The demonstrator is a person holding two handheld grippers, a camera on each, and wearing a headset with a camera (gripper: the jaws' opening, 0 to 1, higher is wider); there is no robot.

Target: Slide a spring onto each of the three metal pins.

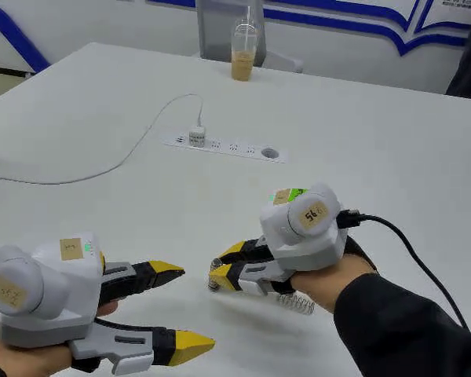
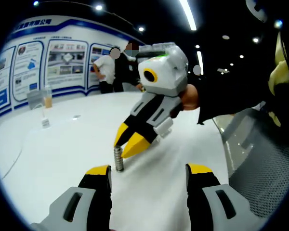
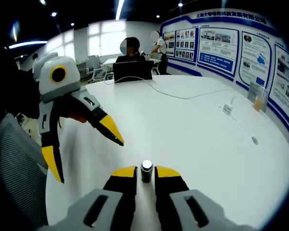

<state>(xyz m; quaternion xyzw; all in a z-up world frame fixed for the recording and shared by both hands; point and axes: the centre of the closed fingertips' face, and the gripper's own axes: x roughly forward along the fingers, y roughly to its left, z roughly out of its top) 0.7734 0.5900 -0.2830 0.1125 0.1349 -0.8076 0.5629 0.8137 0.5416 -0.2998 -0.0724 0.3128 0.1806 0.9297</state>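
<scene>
My right gripper (image 1: 221,267) is shut on a small coil spring (image 1: 213,278) that stands upright on the white table (image 1: 337,157). In the left gripper view the right gripper's yellow tips (image 2: 124,143) pinch the top of that spring (image 2: 119,159). In the right gripper view the spring's round metal end (image 3: 146,168) sits between the jaws; I cannot tell whether a pin is inside. A second spring (image 1: 299,302) lies on the table under my right hand. To the left, my left gripper (image 1: 179,308) is open and holds nothing, with its tips pointing at the standing spring.
A white power strip (image 1: 220,145) with a plugged-in charger and a white cable (image 1: 102,173) lies mid-table. A plastic cup of drink (image 1: 244,51) stands at the far edge. A black cable (image 1: 412,251) trails from my right gripper. A mesh chair (image 2: 260,159) is beside the table.
</scene>
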